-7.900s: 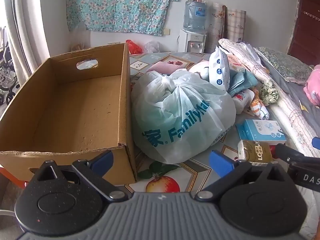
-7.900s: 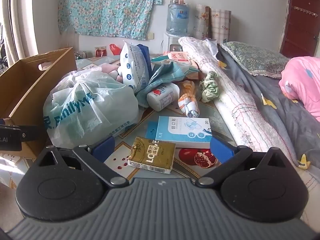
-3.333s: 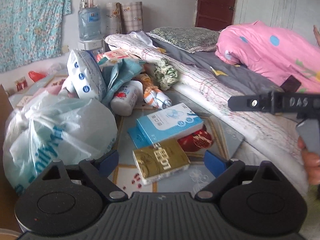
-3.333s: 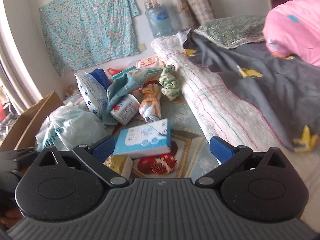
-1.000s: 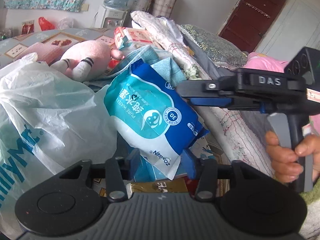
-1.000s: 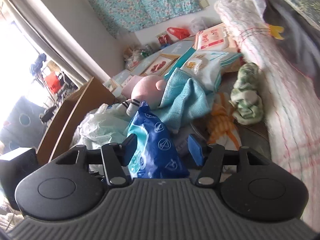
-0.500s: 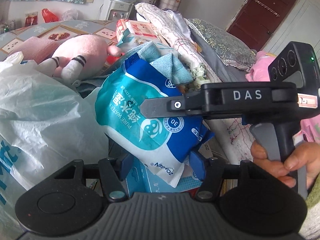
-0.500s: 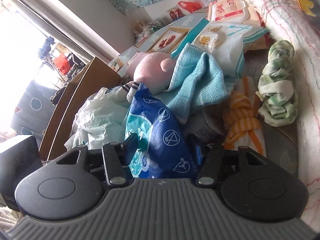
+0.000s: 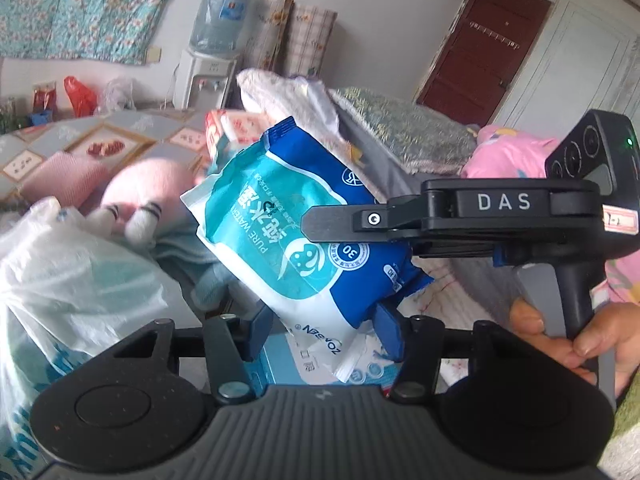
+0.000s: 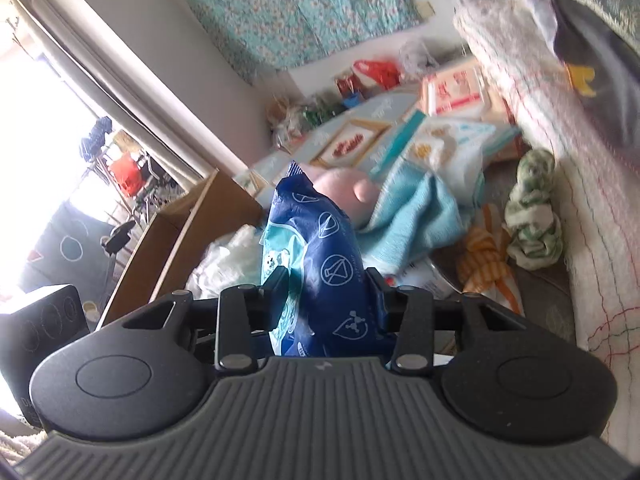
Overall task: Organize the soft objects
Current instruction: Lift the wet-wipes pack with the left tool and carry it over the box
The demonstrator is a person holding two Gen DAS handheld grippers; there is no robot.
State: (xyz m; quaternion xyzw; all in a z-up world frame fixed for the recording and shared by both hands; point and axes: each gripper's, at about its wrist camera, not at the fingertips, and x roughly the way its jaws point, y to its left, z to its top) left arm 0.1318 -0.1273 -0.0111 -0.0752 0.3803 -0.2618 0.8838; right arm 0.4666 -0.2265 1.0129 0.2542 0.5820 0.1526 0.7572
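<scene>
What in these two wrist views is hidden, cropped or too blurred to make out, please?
- Cardboard box: right wrist view shows only its edge; the inside is hidden.
- Light blue box: left wrist view, mostly covered by the wipes pack.
- Pink plush toy: blurred in the left wrist view, partly behind the pack in the right.
- White plastic bag: cut off by the left edge.
</scene>
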